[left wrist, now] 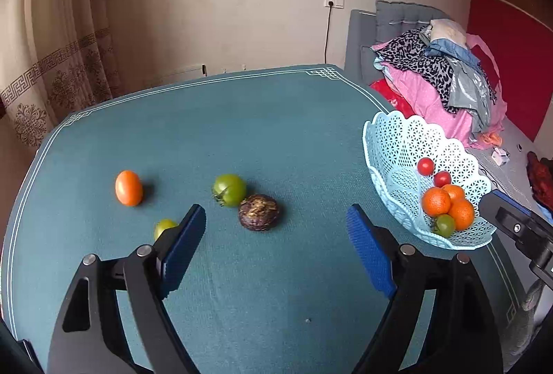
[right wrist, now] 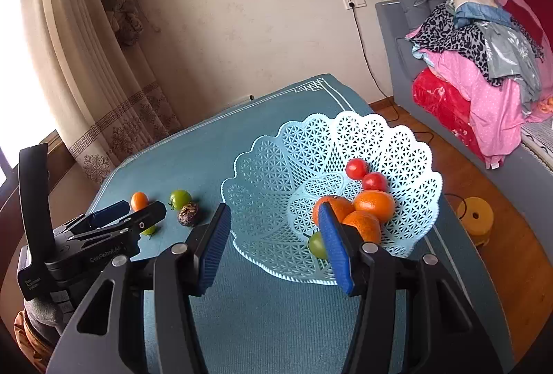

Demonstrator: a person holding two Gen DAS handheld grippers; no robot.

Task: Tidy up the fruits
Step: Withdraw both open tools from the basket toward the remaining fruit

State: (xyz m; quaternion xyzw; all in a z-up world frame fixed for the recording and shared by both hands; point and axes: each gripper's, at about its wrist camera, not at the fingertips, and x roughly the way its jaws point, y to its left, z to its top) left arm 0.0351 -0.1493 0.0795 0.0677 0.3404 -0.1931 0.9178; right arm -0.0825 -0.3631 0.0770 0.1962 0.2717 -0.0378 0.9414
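Four fruits lie loose on the table [left wrist: 276, 118], left of the basket [left wrist: 397, 146], which holds six. Your left gripper [left wrist: 276, 229] and right gripper [right wrist: 274, 229] gape, grasping nothing.

Between your left fingers the cloth table cover [left wrist: 276, 132] looks matt and finely ribbed — the brown fruit [left wrist: 258, 212] rough, wrinkled. Beyond your right fingers, the lattice basket [right wrist: 276, 173] is smooth plastic — its red tomatoes [right wrist: 356, 168] glossy.

Basket [right wrist: 269, 173] of fruit on the table's [left wrist: 276, 118] right; four loose fruits [left wrist: 258, 212] to its left.
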